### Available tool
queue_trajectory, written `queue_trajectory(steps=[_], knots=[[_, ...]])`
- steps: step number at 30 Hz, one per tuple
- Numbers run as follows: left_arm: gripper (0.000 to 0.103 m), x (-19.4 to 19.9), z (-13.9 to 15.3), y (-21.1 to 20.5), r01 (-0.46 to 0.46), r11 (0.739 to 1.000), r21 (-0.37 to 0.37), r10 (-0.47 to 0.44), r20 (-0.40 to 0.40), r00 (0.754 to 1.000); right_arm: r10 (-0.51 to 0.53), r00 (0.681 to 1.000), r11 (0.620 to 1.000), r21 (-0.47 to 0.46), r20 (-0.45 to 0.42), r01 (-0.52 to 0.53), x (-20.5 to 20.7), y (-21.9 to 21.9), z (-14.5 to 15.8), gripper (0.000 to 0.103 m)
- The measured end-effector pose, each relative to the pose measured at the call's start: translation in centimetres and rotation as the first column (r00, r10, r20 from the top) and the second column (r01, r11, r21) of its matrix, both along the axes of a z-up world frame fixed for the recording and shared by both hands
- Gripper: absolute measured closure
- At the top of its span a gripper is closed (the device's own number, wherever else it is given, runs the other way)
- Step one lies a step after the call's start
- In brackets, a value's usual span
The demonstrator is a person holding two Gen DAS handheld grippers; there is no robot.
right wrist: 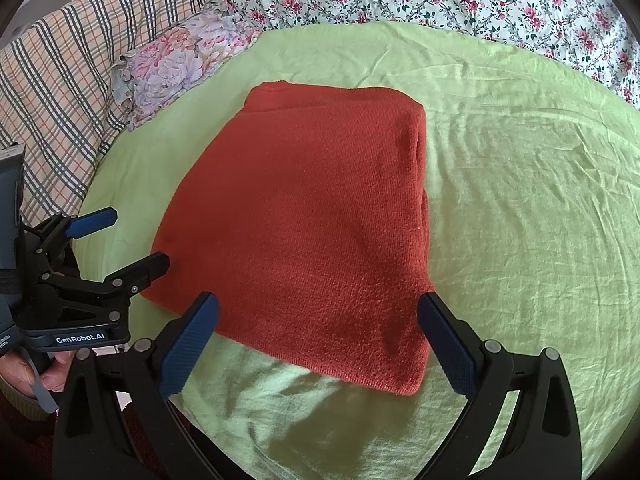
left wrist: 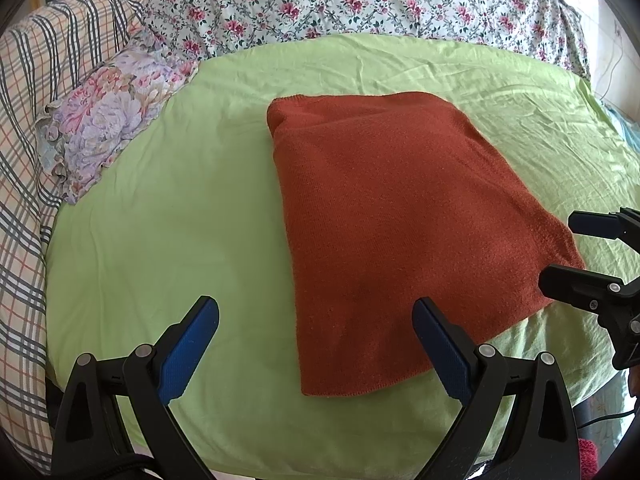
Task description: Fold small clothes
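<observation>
A rust-red knit garment (left wrist: pixel 400 220) lies folded in a flat rectangle on a light green sheet (left wrist: pixel 180 220); it also shows in the right wrist view (right wrist: pixel 312 220). My left gripper (left wrist: pixel 316 320) is open and empty, held just above the garment's near left edge. My right gripper (right wrist: pixel 318 316) is open and empty above the garment's near edge. The right gripper shows at the right edge of the left wrist view (left wrist: pixel 560 248), beside the garment's right corner. The left gripper shows at the left of the right wrist view (right wrist: pixel 136 236), open.
A floral quilt (left wrist: pixel 360 0) is bunched along the far side. A pastel floral pillow (left wrist: pixel 108 116) and a plaid blanket (left wrist: pixel 24 160) lie at the left. The green sheet (right wrist: pixel 520 200) extends right of the garment.
</observation>
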State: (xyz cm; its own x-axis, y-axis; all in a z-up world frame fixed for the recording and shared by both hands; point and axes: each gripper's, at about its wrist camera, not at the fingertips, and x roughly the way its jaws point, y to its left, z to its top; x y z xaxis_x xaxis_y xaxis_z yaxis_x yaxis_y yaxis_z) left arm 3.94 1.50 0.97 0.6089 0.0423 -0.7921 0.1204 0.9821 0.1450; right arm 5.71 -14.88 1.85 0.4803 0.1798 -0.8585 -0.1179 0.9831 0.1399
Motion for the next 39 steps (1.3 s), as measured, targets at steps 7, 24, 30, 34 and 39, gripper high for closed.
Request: queue_trajectory(steps=[7,24,30,34,39], knots=[[0.005,-0.03,0.01,-0.07,-0.002,1.0,0.0,0.002,0.0,1.0,-0.006,1.0,1.0,-0.001,0.0,0.006,-0.07,0.16,0.08,0.004],[0.005,0.43,0.18,-0.42,0.004,1.0,-0.001,-0.004,-0.002,1.0,-0.021,1.0,1.0,-0.001,0.0,0.021,0.35,-0.28,0.07,0.004],[0.005,0.52,0.17,-0.41,0.007,1.0,-0.003,-0.007,-0.001,1.0,-0.02,1.0,1.0,-0.001,-0.001,0.02,0.49,-0.36,0.06,0.004],[0.005,0.6,0.18,-0.42,0.007,1.0,-0.005,-0.007,-0.001,1.0,-0.021,1.0,1.0,-0.001,0.001,0.021,0.48,-0.31,0.06,0.004],[0.005,0.79,0.19,-0.37,0.006,1.0,-0.005,-0.006,-0.002,1.0,-0.021,1.0,1.0,0.0,0.001,0.021,0.78,-0.5,0.07,0.004]])
